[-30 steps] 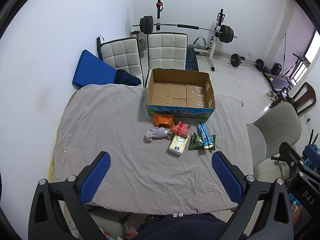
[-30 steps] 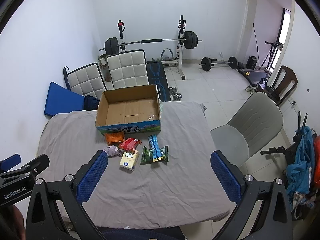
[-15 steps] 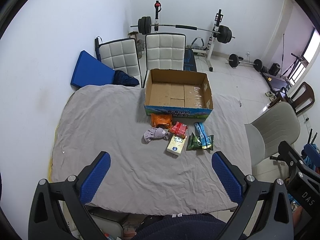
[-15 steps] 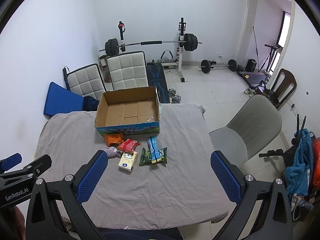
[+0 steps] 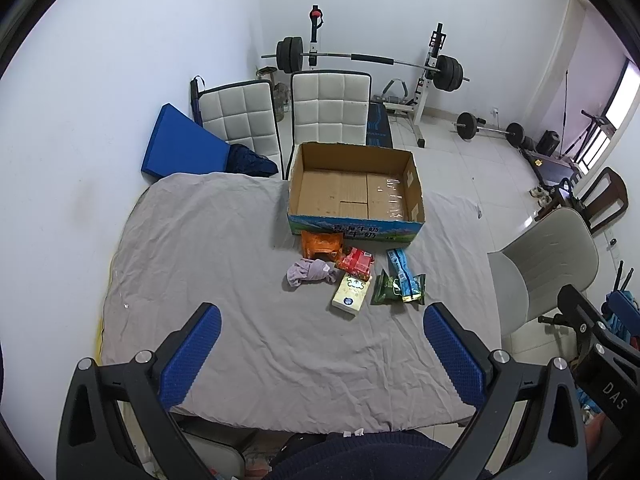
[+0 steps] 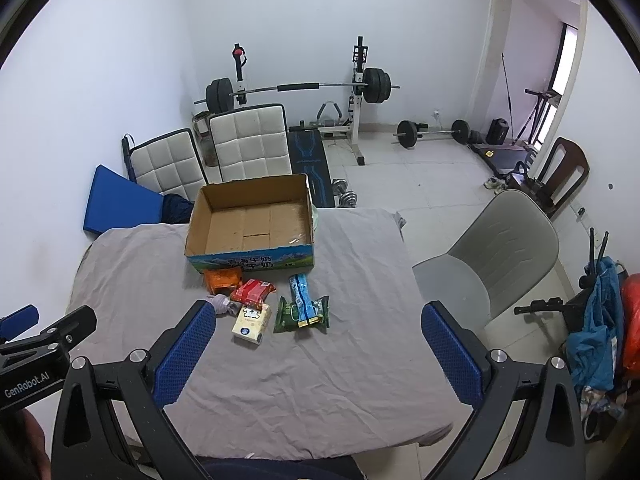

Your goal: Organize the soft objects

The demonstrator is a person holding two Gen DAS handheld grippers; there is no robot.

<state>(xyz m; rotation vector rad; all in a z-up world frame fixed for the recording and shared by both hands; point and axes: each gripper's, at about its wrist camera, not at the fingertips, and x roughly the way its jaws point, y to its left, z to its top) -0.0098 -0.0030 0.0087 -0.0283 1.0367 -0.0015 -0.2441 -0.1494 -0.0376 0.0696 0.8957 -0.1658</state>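
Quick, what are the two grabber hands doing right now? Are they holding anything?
Left gripper: open, holding nothing, above the grey cloth.
Right gripper: open, holding nothing.

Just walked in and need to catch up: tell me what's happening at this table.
A person holds a gripper in each hand above a cloth-covered table. The left gripper and right gripper are both open and hold nothing. A cardboard box stands empty at the far side. In front of it lie an orange packet, a red packet, a purple cloth, a tissue pack, and green and blue packets. Nothing is packed yet.
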